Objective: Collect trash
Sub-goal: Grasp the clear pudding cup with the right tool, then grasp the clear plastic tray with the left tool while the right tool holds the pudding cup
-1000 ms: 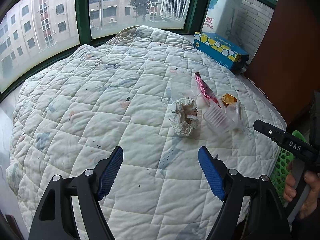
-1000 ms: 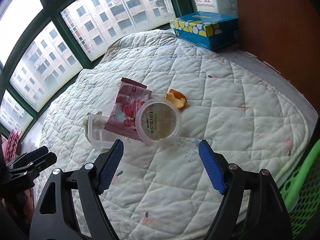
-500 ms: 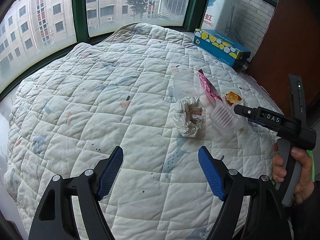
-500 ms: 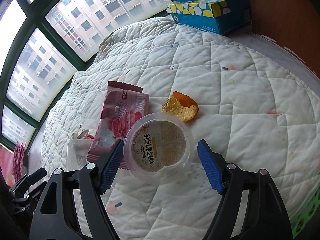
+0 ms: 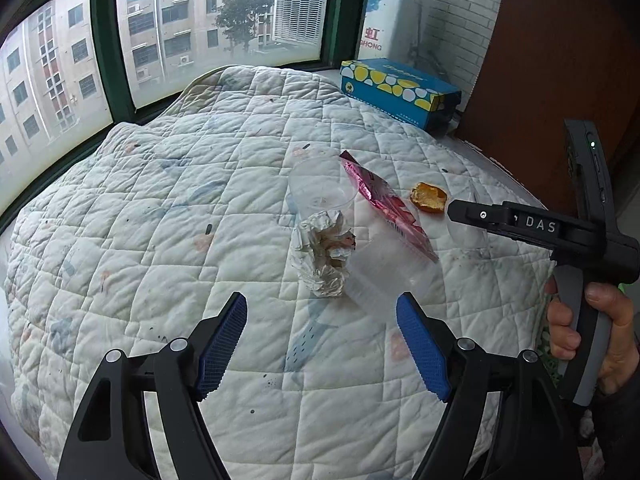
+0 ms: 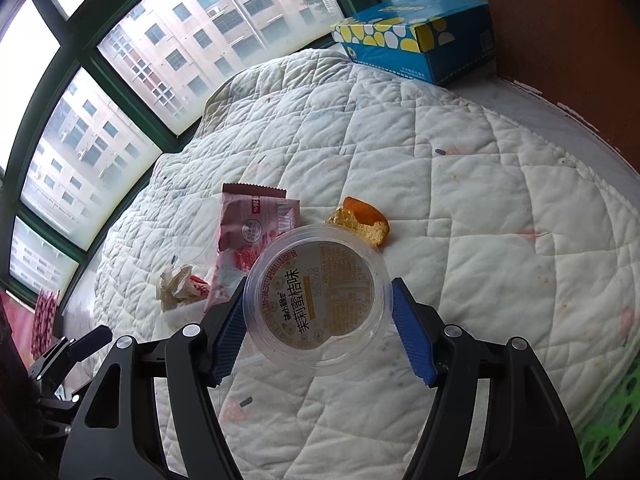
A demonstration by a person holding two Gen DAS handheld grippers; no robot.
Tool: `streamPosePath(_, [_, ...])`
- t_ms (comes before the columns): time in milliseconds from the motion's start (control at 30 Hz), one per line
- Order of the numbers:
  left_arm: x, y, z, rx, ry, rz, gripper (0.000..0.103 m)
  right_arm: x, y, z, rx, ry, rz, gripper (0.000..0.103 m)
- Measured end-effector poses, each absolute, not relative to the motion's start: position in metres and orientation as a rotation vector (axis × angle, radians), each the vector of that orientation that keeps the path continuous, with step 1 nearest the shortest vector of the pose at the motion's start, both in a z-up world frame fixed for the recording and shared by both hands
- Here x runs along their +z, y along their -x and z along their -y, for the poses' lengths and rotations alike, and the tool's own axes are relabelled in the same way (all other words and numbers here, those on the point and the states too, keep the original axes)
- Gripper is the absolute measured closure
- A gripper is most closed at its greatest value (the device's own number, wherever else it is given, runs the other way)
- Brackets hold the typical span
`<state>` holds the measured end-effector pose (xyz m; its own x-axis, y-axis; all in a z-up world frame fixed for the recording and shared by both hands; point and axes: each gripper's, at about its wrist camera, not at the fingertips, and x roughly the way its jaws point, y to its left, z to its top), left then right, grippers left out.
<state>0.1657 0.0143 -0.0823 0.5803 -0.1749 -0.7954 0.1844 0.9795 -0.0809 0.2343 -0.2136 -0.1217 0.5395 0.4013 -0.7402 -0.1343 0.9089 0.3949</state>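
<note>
Trash lies on a white quilt (image 5: 168, 216). My right gripper (image 6: 316, 312) is closing around a round clear plastic cup with a yellow label (image 6: 318, 296), and both blue pads meet its rim. Behind it lie a pink wrapper (image 6: 256, 224), an orange peel piece (image 6: 360, 220) and a crumpled foil wad (image 6: 180, 286). My left gripper (image 5: 320, 344) hangs open over the quilt, with nothing between its fingers. Just ahead of it are the foil wad (image 5: 324, 256), a clear ribbed tub (image 5: 384, 272), a clear cup (image 5: 320, 192) and the wrapper (image 5: 384, 204).
A blue tissue box (image 6: 412, 36) sits at the far edge by the window, with a brown wall to its right. A green perforated basket (image 6: 612, 412) shows at the lower right. A hand (image 5: 600, 328) holds the right gripper's handle.
The right gripper came forward over the labelled cup and its jaws narrowed onto it. The left gripper drifted closer to the foil wad, its jaws unchanged.
</note>
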Motion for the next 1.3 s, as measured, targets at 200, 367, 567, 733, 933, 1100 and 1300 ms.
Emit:
streamPosePath(200, [-0.088, -0.167, 0.001, -0.290, -0.051, -0.937, 0.028, -0.093, -0.214, 0.228, 0.309, -0.288, -0.884, 0.036])
streamPosePath(367, [-0.100, -0.169, 0.015, -0.346, -0.068, -0.964, 0.028, -0.080, -0.197, 0.242, 0.298, -0.301, -0.861, 0.036])
streamPosePath(567, [-0.105, -0.178, 0.028, -0.428, -0.058, -0.966, 0.028, -0.068, -0.179, 0.253, 0.290, -0.309, -0.830, 0.036])
streamPosePath(733, [-0.108, -0.192, 0.037, -0.497, -0.037, -0.971, 0.028, -0.063, -0.171, 0.260, 0.286, -0.310, -0.813, 0.035])
streamPosePath(933, [-0.113, -0.205, 0.044, -0.524, -0.060, -0.976, 0.025, -0.062, -0.169, 0.269, 0.275, -0.321, -0.805, 0.035])
streamPosePath(1100, [-0.119, -0.216, 0.048, -0.542, -0.087, -0.989, 0.022, -0.065, -0.168, 0.274, 0.265, -0.333, -0.811, 0.035])
streamPosePath(1300, [-0.122, -0.214, 0.055, -0.575, -0.144, -0.985, 0.022, -0.065, -0.161, 0.280, 0.260, -0.338, -0.809, 0.035])
